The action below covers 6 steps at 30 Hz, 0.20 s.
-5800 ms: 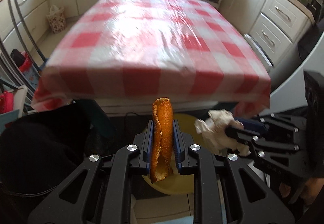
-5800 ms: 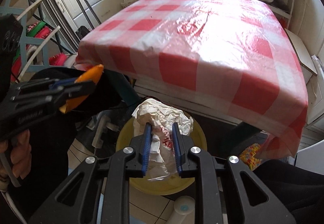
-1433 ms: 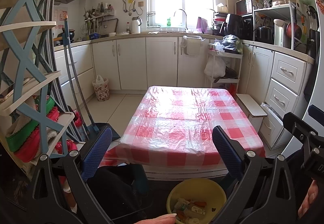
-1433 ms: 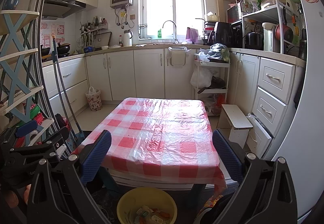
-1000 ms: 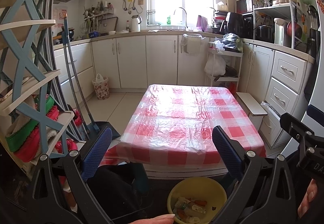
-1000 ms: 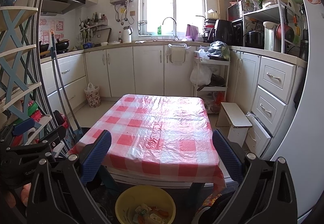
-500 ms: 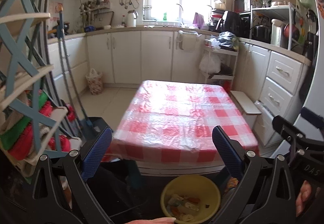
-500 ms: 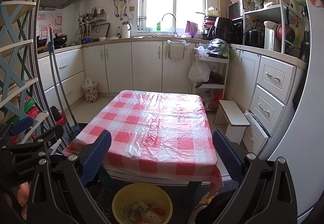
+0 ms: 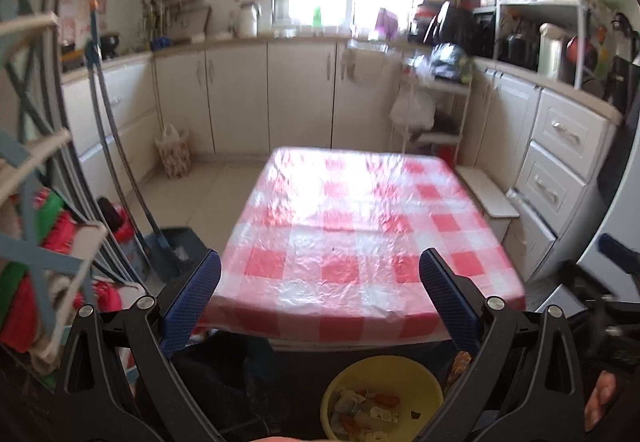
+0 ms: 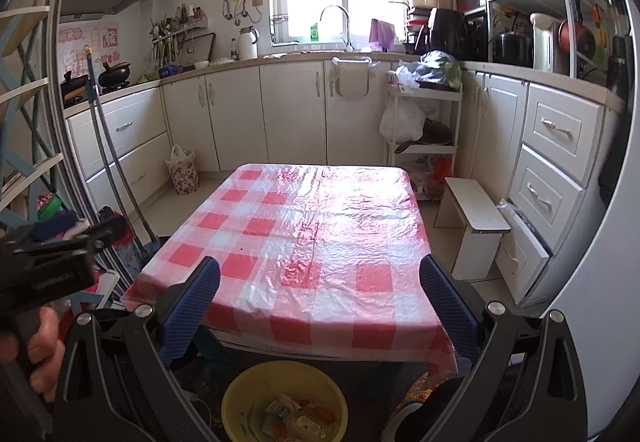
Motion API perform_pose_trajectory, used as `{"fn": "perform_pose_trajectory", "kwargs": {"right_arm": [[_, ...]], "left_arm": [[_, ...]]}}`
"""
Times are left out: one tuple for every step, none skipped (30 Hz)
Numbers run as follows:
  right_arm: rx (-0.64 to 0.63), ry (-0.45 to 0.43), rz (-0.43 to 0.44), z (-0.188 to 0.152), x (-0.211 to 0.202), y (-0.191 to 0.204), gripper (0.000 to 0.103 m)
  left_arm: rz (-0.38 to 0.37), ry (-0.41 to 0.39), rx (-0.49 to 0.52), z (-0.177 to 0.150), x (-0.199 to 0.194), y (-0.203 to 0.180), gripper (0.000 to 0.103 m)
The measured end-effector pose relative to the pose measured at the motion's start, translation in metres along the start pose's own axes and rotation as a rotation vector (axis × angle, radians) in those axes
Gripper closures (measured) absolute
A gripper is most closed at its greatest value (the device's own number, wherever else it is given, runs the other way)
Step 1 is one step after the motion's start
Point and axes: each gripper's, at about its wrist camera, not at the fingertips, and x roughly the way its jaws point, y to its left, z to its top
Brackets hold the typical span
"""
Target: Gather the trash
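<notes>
Fingers of left gripper [image 9: 320, 298] and right gripper [image 10: 320, 300] spread wide, empty, above yellow basin [image 10: 240, 394] of trash [image 10: 298, 418] beside desk [image 10: 304, 242].

Worktop [image 10: 304, 242]: low, covered by red-and-white checked plastic cloth [image 9: 360, 226], bare. Floor [image 10: 168, 206]: yellow basin [image 10: 240, 398] of trash [image 10: 298, 418] below worktop's near edge.

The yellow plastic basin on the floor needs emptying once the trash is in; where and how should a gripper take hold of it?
Grip the yellow plastic basin by its thin upright rim, coming from above, one finger inside and one outside. The near rim is cut off in both views, and the checked tablecloth overhangs the far side, so take a side arc.
</notes>
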Motion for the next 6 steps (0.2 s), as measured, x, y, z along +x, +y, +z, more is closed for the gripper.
{"fn": "perform_pose_trajectory", "kwargs": {"right_arm": [[0.004,0.005,-0.001,0.003,0.01,-0.005,0.007],[0.004,0.012,-0.002,0.004,0.018,-0.008,0.007],[0.003,0.022,0.0,0.006,0.029,-0.011,0.007],[-0.001,0.033,0.002,0.008,0.039,-0.013,0.007],[-0.01,0.047,0.002,0.01,0.053,-0.016,0.007],[-0.02,0.069,-0.003,0.011,0.068,-0.019,0.007]], "left_arm": [[0.014,0.049,-0.01,0.003,0.024,0.004,0.007],[0.018,0.075,-0.016,0.005,0.039,0.007,0.007],[0.025,0.114,-0.024,0.007,0.063,0.011,0.007],[0.033,0.135,-0.027,0.007,0.078,0.014,0.007],[0.051,0.161,-0.028,0.009,0.1,0.018,0.007],[0.062,0.179,-0.026,0.009,0.115,0.019,0.007]]}}
